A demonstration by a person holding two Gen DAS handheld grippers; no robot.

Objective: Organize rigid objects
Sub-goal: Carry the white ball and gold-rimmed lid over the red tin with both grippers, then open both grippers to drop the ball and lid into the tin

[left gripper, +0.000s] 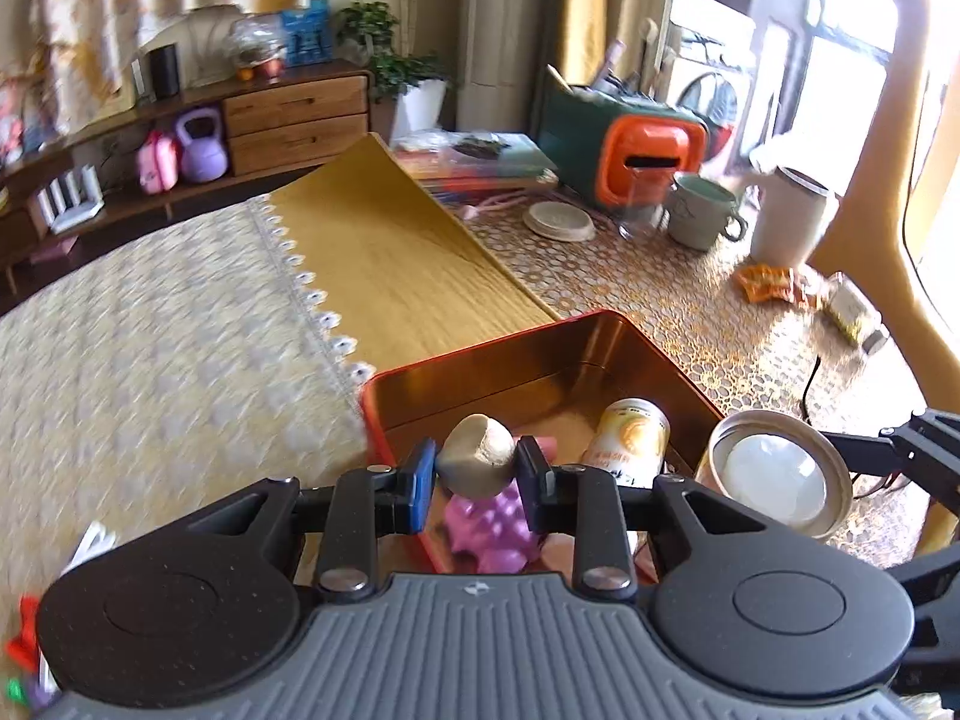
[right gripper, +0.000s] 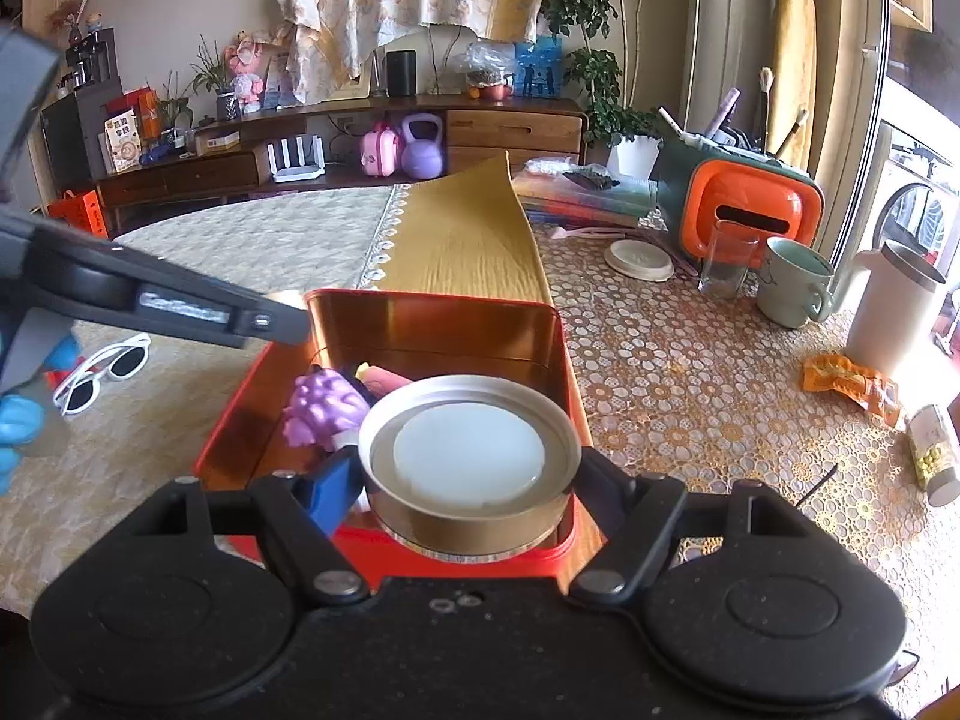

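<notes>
Your left gripper (left gripper: 475, 471) is clamped on a tan, stone-like lump (left gripper: 477, 455) above the near-left corner of the red tin (right gripper: 384, 546). Your right gripper (right gripper: 471, 480) squeezes a round metal lid (right gripper: 469, 450) over the tin's near edge. The print on the can (left gripper: 630, 439) inside the tin is unreadable.

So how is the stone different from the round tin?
The stone is small, lumpy and dull; the round tin is wide, flat and shiny, with a white middle. The left tool pinches the stone narrowly; the right tool spans the tin widely. Both hang over the red box.
</notes>
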